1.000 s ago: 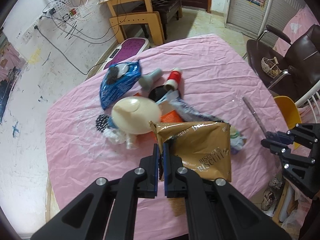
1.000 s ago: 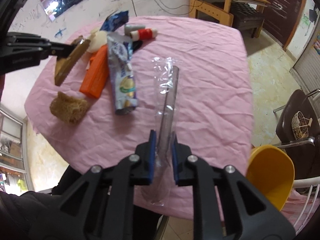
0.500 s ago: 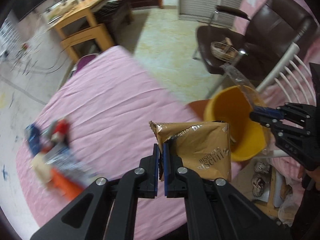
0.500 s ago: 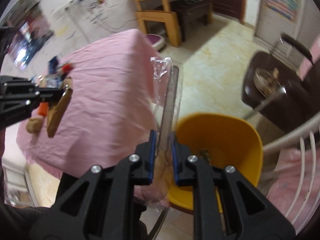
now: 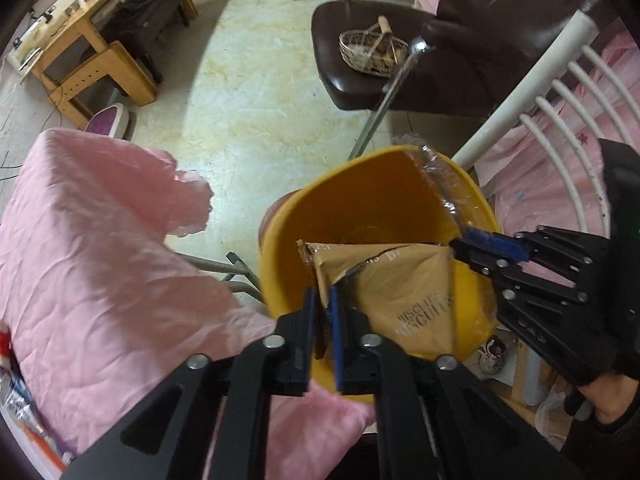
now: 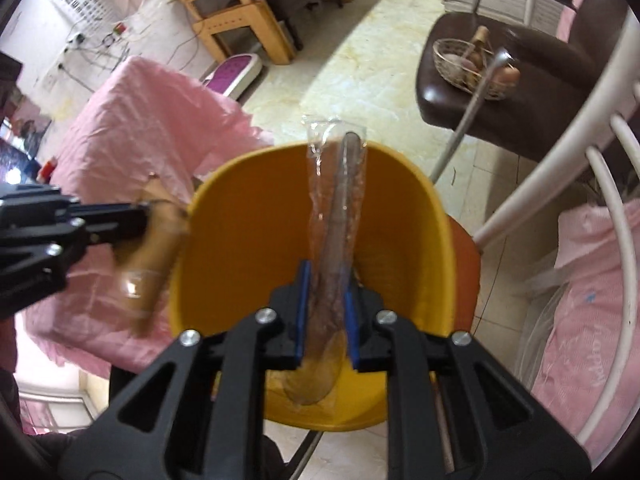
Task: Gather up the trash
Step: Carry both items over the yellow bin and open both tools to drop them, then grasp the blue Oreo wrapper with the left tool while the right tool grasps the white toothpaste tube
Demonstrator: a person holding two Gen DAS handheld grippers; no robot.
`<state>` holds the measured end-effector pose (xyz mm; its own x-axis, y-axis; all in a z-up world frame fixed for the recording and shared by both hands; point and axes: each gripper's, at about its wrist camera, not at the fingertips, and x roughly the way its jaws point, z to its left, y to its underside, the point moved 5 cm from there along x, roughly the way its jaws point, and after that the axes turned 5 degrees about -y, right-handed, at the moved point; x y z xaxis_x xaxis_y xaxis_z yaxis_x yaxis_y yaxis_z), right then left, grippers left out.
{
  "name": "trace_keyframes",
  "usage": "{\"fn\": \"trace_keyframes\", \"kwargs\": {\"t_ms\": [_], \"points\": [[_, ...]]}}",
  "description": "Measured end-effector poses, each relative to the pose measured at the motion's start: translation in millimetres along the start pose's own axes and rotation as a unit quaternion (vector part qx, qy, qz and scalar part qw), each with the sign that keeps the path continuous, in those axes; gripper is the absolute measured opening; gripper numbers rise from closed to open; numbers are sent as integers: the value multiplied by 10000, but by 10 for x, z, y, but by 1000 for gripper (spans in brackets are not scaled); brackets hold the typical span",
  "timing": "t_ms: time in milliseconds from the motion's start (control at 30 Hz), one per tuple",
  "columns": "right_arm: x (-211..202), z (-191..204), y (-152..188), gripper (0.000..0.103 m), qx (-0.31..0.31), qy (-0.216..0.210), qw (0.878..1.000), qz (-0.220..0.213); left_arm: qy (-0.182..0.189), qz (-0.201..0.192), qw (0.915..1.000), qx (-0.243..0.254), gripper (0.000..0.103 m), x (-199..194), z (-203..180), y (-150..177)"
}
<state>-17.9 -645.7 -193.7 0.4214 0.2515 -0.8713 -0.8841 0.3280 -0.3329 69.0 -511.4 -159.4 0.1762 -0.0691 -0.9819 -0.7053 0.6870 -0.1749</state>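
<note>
My left gripper is shut on a gold biscuit wrapper and holds it over the open yellow bin. My right gripper is shut on a clear plastic wrapper with a long spoon-like piece inside, held above the same bin. The right gripper shows at the right of the left wrist view, its wrapper across the bin's rim. The left gripper with the biscuit wrapper shows at the bin's left edge in the right wrist view.
The pink-clothed table lies left of the bin, with some trash at its far left. A brown chair holding a wire basket stands behind the bin. White bed rails run on the right.
Both grippers have swung from the table over to the yellow bin, carrying their wrappers. Both now hang above the bin's opening.
</note>
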Motion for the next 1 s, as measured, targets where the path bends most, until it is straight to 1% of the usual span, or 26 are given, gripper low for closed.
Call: {"fn": "trace_keyframes", "kwargs": {"t_ms": [33, 67, 100, 133, 167, 200, 300, 367, 433, 533, 567, 600, 633, 667, 767, 833, 900, 933, 967, 1000], "points": [[-6, -37, 15, 23, 31, -9, 10000, -8, 5, 15, 10000, 25, 28, 34, -37, -22], [-16, -68, 22, 35, 61, -12, 10000, -12, -11, 2, 10000, 55, 37, 52, -65, -41], [-28, -86, 21, 48, 78, -6, 10000, -34, -2, -16, 10000, 63, 61, 57, -81, -56], [-34, -90, 30, 52, 90, 3, 9999, -56, -1, -56, 10000, 48, 78, 51, -79, -65], [-44, -86, 38, 56, 96, -1, 9999, -79, 7, -104, 9999, 42, 81, 30, -72, -73], [-48, -70, 43, 60, 85, -17, 9999, -83, 34, -152, 9999, 44, 81, 0, -59, -70], [-56, 21, 32, 60, 34, 24, 10000, -80, 23, -301, 9995, -14, 81, -121, 68, -35], [-85, 150, 13, 60, -45, -2, 9999, -101, 4, -434, 9990, -101, 81, -265, 244, 29], [-128, 315, -18, 60, -184, -28, 9997, -142, -73, -610, 9976, -315, 81, -468, 555, 133], [-219, 688, -103, 61, -461, -132, 9985, -272, -255, -833, 9940, -668, 81, -779, 1106, 302], [-257, 860, -143, 65, -584, -178, 9976, -332, -345, -914, 9920, -801, 81, -892, 1324, 370], [-292, 1037, -182, 71, -707, -234, 9965, -389, -416, -970, 9902, -910, 81, -979, 1508, 429], [-315, 1187, -210, 73, -823, -279, 9953, -435, -521, -1031, 9878, -1047, 81, -1083, 1739, 516], [-340, 1347, -240, 74, -945, -331, 9938, -476, -621, -1070, 9856, -1150, 81, -1150, 1920, 573], [-381, 1961, -318, 74, -1362, -582, 9876, -521, -1017, -1126, 9745, -1653, 81, -1390, 2716, 885], [-380, 2362, -345, 74, -1610, -807, 9823, -509, -1218, -1065, 9683, -1903, 81, -1447, 3138, 1057], [-352, 2768, -360, 75, -1860, -1058, 9759, -432, -1314, -913, 9652, -2066, 81, -1446, 3506, 1198], [-315, 3008, -365, 77, -2004, -1214, 9715, -363, -1365, -816, 9641, -2125, 81, -1425, 3691, 1265], [-281, 3213, -364, 85, -2117, -1327, 9678, -312, -1374, -744, 9638, -2159, 81, -1402, 3824, 1309], [-234, 3408, -370, 88, -2225, -1399, 9645, -266, -1353, -689, 9624, -2253, 81, -1378, 3991, 1349]]}}
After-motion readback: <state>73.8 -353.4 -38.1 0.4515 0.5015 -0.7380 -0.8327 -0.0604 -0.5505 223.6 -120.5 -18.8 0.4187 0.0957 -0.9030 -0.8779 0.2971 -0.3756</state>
